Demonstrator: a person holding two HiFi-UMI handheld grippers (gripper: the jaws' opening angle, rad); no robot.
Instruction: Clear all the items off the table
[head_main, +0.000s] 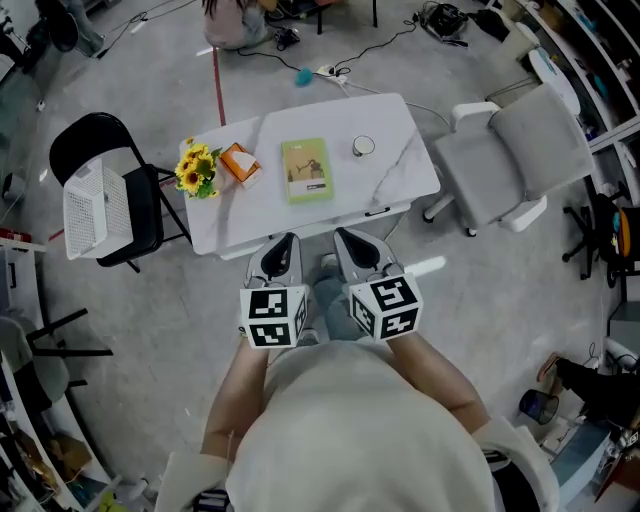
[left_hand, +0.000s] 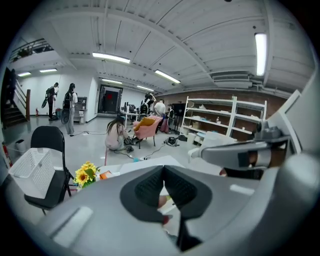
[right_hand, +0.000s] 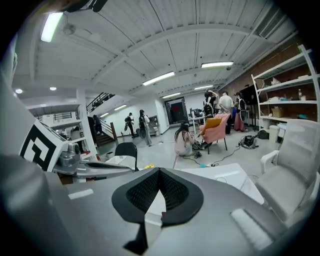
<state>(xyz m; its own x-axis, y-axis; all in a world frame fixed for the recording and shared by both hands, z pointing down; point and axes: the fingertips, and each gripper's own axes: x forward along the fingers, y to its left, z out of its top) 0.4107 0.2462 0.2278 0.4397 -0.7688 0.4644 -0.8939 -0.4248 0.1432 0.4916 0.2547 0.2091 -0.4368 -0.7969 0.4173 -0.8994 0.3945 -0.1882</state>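
Four items (sunflowers (head_main: 197, 170), orange box (head_main: 240, 164), green book (head_main: 307, 170), round white object (head_main: 363, 146)) are being supported by white table (head_main: 396, 125) just beyond left gripper (head_main: 288, 240) and right gripper (head_main: 344, 238), both being held clenched, empty, over grey floor (head_main: 500, 285).

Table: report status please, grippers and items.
Shut, empty: left gripper, right gripper, before table. Uncleared: sunflowers, orange box, green book, small round item. Path unobstructed.
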